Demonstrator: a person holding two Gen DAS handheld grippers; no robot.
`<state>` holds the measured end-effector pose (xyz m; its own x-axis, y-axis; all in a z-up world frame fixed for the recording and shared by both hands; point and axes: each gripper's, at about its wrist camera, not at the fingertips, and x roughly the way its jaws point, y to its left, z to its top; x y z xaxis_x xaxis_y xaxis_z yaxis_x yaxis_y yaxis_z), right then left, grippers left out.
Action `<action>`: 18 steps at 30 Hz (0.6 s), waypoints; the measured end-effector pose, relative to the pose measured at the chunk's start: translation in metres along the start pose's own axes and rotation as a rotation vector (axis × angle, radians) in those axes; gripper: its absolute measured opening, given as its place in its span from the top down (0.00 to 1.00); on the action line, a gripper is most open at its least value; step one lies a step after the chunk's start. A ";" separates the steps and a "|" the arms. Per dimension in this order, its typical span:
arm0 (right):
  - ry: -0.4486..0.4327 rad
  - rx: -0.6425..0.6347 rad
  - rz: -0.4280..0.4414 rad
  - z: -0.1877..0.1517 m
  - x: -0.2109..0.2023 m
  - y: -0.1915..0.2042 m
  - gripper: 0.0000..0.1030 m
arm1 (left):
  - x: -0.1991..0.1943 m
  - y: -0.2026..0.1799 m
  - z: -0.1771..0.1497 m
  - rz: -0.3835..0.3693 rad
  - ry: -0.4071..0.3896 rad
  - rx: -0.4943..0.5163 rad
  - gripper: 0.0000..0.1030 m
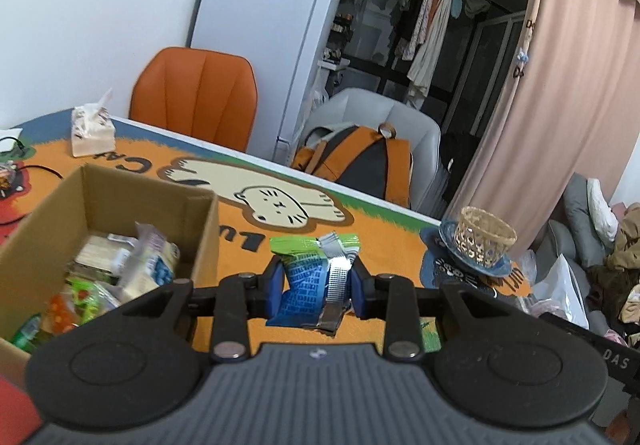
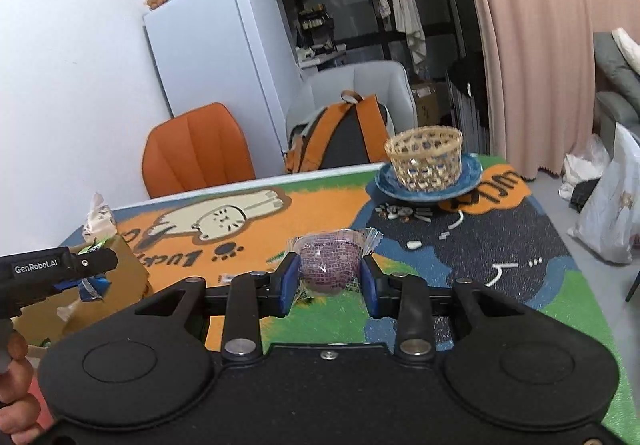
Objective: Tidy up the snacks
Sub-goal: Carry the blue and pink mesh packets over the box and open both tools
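At the lower middle of the left wrist view: left gripper point(image 1: 318, 279), its blue pads pinching a blue, green and silver snack packet point(image 1: 310, 273) that stands upright between them, above the desk.
Left of that packet: cardboard box point(image 1: 200, 229), open at the top, its near corner just beside the left gripper; inside lie several wrapped snacks point(image 1: 132, 265), pale, green and orange.
Lower middle of the right wrist view: right gripper point(image 2: 330, 279), pressed onto a round purple snack in clear wrap point(image 2: 328, 265), held off the desk.
Left edge of the right wrist view: the left gripper seen from the side, black, with its packet poking out over the cardboard box; a hand point(image 2: 14, 385) grips its handle at the lower left corner.
Desk point(image 2: 320, 213): covered by an orange, green and dark blue mat with a cartoon cat.
Right of centre in both views: woven basket point(image 2: 424, 159) standing on a blue plate point(image 2: 472, 175) near the desk's far edge, well apart from both grippers.
Upper left of the desk in the left wrist view: tissue pack point(image 1: 92, 131).
Behind the desk: orange chair point(image 1: 194, 97), grey chair with an orange and grey backpack point(image 1: 356, 161), white fridge point(image 1: 264, 37), pink curtain point(image 1: 560, 85).
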<state>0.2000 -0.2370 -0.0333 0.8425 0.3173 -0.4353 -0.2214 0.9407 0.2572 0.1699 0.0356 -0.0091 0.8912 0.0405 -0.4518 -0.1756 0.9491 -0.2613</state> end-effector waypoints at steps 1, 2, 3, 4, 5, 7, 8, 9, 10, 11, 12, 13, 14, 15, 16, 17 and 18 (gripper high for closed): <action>-0.005 -0.002 0.001 0.001 -0.003 0.001 0.67 | -0.003 0.001 0.002 0.001 -0.006 -0.002 0.69; -0.009 -0.002 0.002 0.002 -0.005 0.002 0.67 | -0.006 0.003 0.004 0.001 -0.012 -0.006 0.69; -0.011 -0.003 0.001 0.002 -0.006 0.003 0.67 | -0.009 0.005 0.006 0.002 -0.018 -0.008 0.69; -0.013 -0.004 0.000 0.003 -0.007 0.005 0.67 | -0.013 0.007 0.007 0.005 -0.025 -0.010 0.69; -0.015 -0.005 0.001 0.003 -0.009 0.006 0.67 | -0.015 0.010 0.009 0.009 -0.031 -0.013 0.69; -0.022 -0.010 0.008 0.005 -0.012 0.010 0.67 | -0.020 0.016 0.011 0.018 -0.041 -0.023 0.69; -0.026 -0.013 0.012 0.005 -0.013 0.012 0.67 | -0.022 0.020 0.013 0.026 -0.044 -0.029 0.69; -0.028 -0.014 0.016 0.004 -0.014 0.013 0.67 | -0.025 0.024 0.014 0.031 -0.047 -0.036 0.69; -0.027 -0.015 0.022 0.004 -0.014 0.016 0.67 | -0.027 0.027 0.014 0.038 -0.051 -0.039 0.69; -0.024 -0.017 0.029 0.004 -0.013 0.018 0.67 | -0.029 0.031 0.015 0.046 -0.054 -0.041 0.69; -0.021 -0.019 0.032 0.004 -0.012 0.020 0.67 | -0.030 0.035 0.016 0.053 -0.056 -0.046 0.69; -0.019 -0.023 0.036 0.004 -0.011 0.023 0.67 | -0.032 0.040 0.017 0.058 -0.058 -0.052 0.69; -0.018 -0.028 0.040 0.003 -0.011 0.026 0.67 | -0.033 0.044 0.017 0.065 -0.059 -0.058 0.69; -0.016 -0.032 0.042 0.002 -0.010 0.029 0.67 | -0.034 0.050 0.018 0.074 -0.062 -0.064 0.69; -0.013 -0.036 0.045 0.002 -0.009 0.032 0.67 | -0.034 0.053 0.019 0.080 -0.063 -0.068 0.69; -0.011 -0.040 0.047 0.002 -0.008 0.035 0.67 | -0.034 0.057 0.020 0.085 -0.064 -0.071 0.69; -0.010 -0.046 0.050 0.002 -0.008 0.037 0.67 | -0.033 0.061 0.021 0.092 -0.063 -0.073 0.69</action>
<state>0.1862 -0.2046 -0.0187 0.8345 0.3634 -0.4142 -0.2856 0.9281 0.2388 0.1386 0.0989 0.0078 0.8942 0.1480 -0.4225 -0.2857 0.9153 -0.2839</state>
